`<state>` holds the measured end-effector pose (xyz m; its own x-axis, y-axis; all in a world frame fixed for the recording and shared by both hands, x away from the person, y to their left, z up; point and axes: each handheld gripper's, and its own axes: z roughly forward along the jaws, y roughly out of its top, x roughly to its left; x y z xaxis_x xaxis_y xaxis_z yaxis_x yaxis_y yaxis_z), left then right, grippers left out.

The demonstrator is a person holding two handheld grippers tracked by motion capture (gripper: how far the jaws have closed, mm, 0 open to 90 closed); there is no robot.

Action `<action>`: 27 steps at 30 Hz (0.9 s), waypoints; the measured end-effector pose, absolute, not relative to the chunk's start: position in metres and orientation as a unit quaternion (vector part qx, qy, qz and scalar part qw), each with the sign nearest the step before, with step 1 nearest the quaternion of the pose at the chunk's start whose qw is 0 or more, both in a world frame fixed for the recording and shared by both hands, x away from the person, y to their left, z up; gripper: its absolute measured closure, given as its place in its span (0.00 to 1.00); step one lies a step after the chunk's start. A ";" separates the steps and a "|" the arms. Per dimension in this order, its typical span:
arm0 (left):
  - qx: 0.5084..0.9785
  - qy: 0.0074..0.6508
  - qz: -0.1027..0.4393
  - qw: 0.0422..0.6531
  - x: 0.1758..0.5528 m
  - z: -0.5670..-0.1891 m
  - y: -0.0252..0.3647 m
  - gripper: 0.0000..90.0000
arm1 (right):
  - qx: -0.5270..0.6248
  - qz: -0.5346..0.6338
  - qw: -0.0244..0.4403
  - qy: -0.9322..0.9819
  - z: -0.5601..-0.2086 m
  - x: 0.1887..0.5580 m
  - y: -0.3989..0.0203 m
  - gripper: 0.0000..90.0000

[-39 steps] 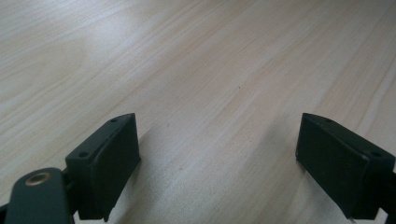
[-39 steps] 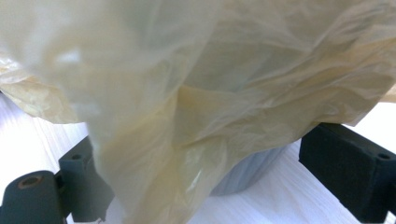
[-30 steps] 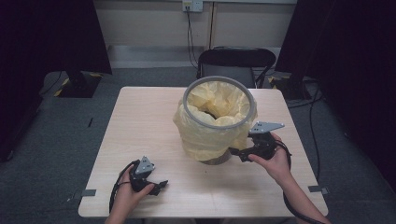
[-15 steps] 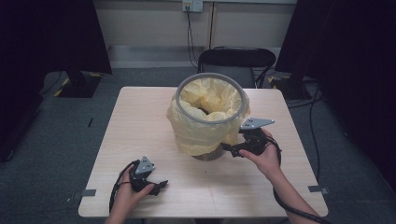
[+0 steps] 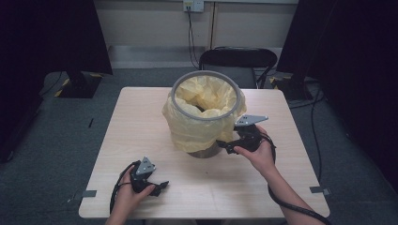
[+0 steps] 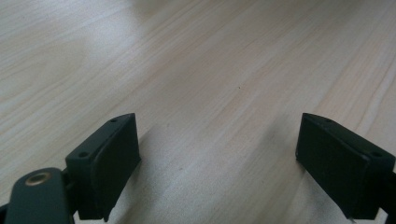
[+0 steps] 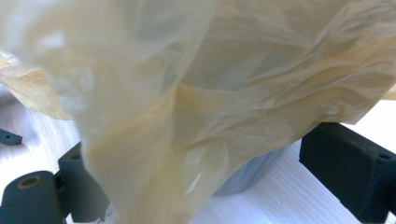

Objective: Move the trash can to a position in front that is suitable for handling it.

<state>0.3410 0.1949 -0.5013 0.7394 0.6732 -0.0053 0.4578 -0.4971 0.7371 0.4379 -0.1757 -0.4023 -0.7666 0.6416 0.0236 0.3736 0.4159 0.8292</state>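
Counter (image 5: 141, 122) of pale wood grain carries a grey bin (image 5: 205, 151) lined with a thin yellow bag (image 5: 187, 126). The bin stands upright near the middle of the counter, slightly toward its far edge. The bag is folded over the grey rim and hangs in loose wrinkled folds down the outside wall, covering most of it; only the bin's base shows below the hem.

Right claw (image 5: 224, 145) is held by the right hand (image 5: 258, 152) at the bin's right side, low on the wall, with its tips at the hanging bag. In the right gripper view the jaws of the right claw (image 7: 201, 182) stand spread wide, one at each lower corner, with a fold of the yellow bag (image 7: 210, 107) draped between and in front of them. The grey bin (image 7: 243, 177) shows below the hem, between the jaws. The jaws are not pressed on the film.

Left claw (image 5: 159, 186) rests on the counter near the front left edge, well apart from the bin, held by the left hand (image 5: 129, 197). In the left gripper view the left claw (image 6: 217, 163) has its jaws spread wide over bare counter (image 6: 210, 70), gripping nothing.

A black chair (image 5: 237, 58) stands behind the counter's far edge.
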 end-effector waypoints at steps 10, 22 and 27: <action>0.853 0.332 0.143 0.376 0.341 -0.501 0.195 0.14 | 0.308 0.448 0.153 0.825 -0.404 0.442 -0.167 0.10; 0.854 0.330 0.143 0.375 0.341 -0.501 0.195 0.14 | 0.307 0.444 0.158 0.827 -0.404 0.449 -0.155 0.10; 0.853 0.331 0.143 0.376 0.341 -0.501 0.195 0.14 | 0.308 0.444 0.159 0.826 -0.404 0.452 -0.149 0.10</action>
